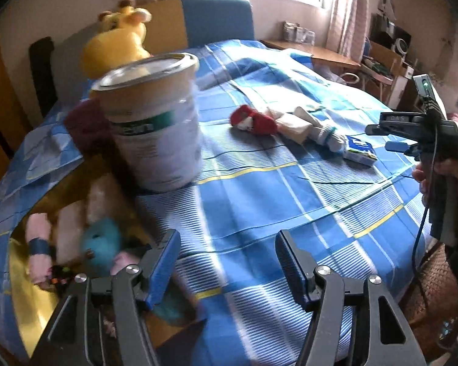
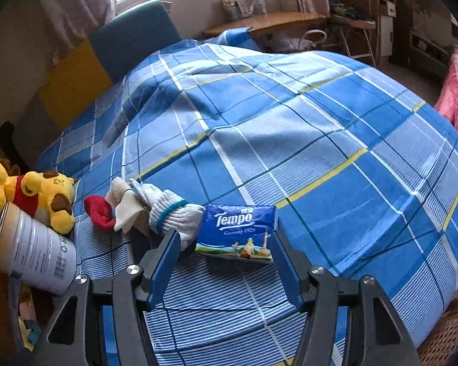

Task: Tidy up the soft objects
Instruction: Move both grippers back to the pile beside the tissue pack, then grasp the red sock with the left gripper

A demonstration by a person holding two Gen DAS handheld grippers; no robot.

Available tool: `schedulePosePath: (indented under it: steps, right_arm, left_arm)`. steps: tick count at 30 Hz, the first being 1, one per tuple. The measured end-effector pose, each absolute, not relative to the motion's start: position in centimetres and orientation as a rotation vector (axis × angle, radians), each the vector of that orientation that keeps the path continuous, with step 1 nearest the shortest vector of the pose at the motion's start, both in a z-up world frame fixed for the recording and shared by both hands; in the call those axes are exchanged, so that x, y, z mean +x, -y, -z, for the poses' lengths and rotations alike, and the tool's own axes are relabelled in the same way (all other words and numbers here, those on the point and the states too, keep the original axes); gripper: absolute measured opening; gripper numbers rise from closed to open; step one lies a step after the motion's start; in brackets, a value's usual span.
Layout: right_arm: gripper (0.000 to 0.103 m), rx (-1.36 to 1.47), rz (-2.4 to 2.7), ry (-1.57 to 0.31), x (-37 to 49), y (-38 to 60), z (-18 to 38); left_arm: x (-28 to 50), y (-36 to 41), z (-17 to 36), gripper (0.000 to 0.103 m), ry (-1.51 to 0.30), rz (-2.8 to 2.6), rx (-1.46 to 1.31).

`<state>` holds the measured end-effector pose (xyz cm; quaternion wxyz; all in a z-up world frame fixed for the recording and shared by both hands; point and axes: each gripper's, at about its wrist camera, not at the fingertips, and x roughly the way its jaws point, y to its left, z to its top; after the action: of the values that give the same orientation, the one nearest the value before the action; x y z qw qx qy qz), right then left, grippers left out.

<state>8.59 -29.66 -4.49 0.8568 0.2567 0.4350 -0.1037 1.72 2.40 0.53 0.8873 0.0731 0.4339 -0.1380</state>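
Holding my left hand-held gripper (image 1: 227, 262) spread over blue plaid bed sheet (image 1: 259, 201), nothing between jaws. My right hand-held gripper (image 2: 226, 262) also sitting spread, tissue pack (image 2: 236, 231) lying just beyond tips, not pinched. White glove (image 2: 171, 213), cream cloth (image 2: 126, 212), red sock (image 2: 99, 213) lying in row left of pack. Yellow plush (image 2: 45, 195) sitting far left behind tin can (image 2: 36, 259).
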Motion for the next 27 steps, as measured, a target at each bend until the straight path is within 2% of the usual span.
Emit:
schedulePosePath:
  steps: [2,4,9,14,16,17,27]
  right_arm:
    - [0.062,0.563,0.221,-0.916,8.5,30.0,4.6]
    - [0.062,0.58,0.224,-0.912,8.4,30.3,4.6]
    - [0.062,0.629,0.209,-0.912,8.3,30.8,4.7]
    - [0.062,0.638,0.168,-0.918,8.6,30.4,4.7]
    - [0.062,0.63,0.156,-0.917,8.7,30.2,4.5]
    - [0.062,0.629,0.145,-0.916,8.7,30.0,4.4]
    - [0.062,0.677,0.084,-0.915,8.8,29.9,4.5]
  left_arm:
    - [2.4,-1.4,-0.2,0.062,-0.913,0.309,0.146]
    - [3.4,-0.3,0.1,0.053,-0.927,0.324,0.149]
    - [6.5,1.9,1.0,0.039,-0.987,0.362,0.103]
    - [10.6,4.2,1.4,0.04,-1.016,0.369,0.035]
    - [12.6,4.9,1.6,0.058,-1.02,0.354,0.006]
    - [13.9,5.2,1.8,0.06,-1.021,0.338,-0.015]
    - [22.9,7.2,4.0,0.06,-0.988,0.244,-0.065]
